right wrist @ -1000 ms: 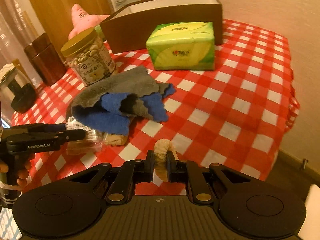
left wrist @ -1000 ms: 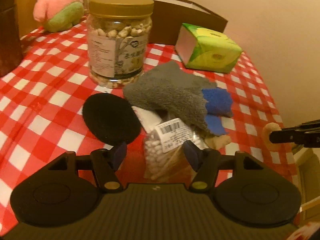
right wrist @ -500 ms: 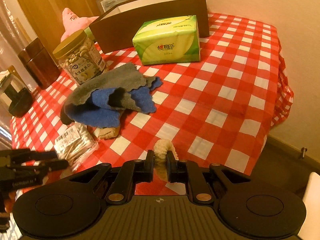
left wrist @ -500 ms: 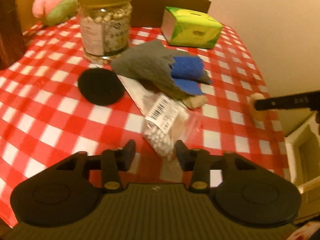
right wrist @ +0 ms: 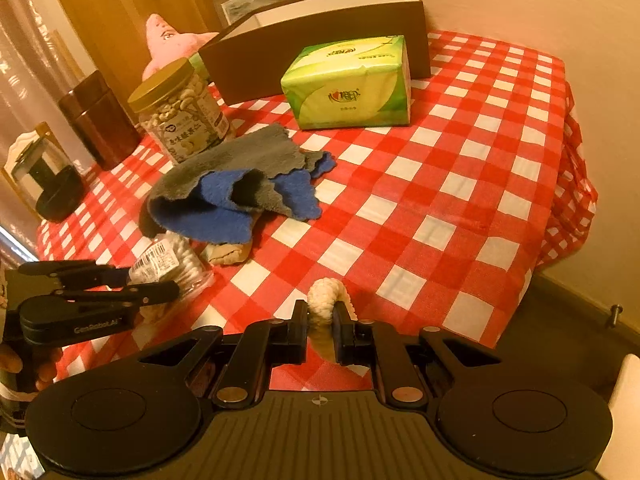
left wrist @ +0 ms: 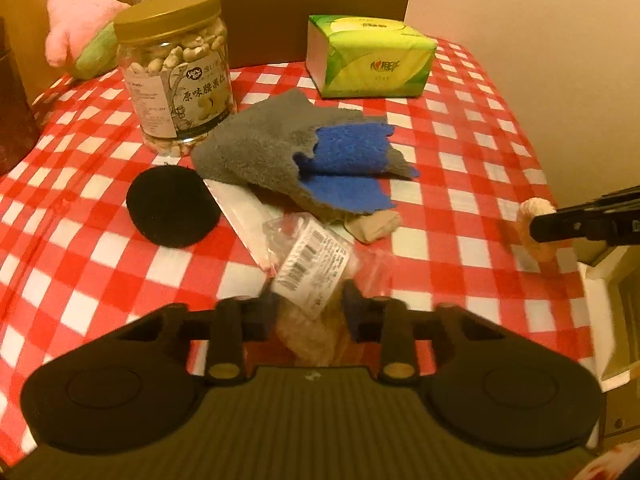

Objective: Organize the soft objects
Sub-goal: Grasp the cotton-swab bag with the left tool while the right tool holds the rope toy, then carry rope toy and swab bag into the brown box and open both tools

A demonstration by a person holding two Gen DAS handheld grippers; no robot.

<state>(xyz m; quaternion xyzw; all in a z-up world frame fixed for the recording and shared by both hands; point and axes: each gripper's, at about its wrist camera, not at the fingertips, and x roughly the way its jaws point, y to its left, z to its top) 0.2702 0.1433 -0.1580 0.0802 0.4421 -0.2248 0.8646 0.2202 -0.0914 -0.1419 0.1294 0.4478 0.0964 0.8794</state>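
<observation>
**user1:** Right wrist view is showing the right gripper (right wrist: pixel 320 322) pinching a cream fuzzy scrunchie-looking thing (right wrist: pixel 326 300), jaws nearly together with it bulging up between the pads. I'm guessing it's super light and squishy, so it's squashing rather than slipping.

**user2:** Yeah, and the left gripper (left wrist: pixel 310 308) is sitting around the bag of cotton swabs (left wrist: pixel 310 264), fingers on either side of it. Whether it's actually clamping yet, I can't tell, since the frame is blurring there. The bag is crinkly plastic, probably slick, so I'd be grabbing the fat middle of it, not the label corner.

**user1:** What about the grey-and-blue cloth (left wrist: pixel 304 152)? It's lying just ahead of the left fingers, with a beige fabric bit (left wrist: pixel 376 226) poking out from under it.

**user2:** Floppy for sure. I'm thinking a pinch on the thick folded edge is working best, otherwise it's unfolding and dragging. The brown box (right wrist: pixel 320 28) is sitting far ahead of both.
</observation>
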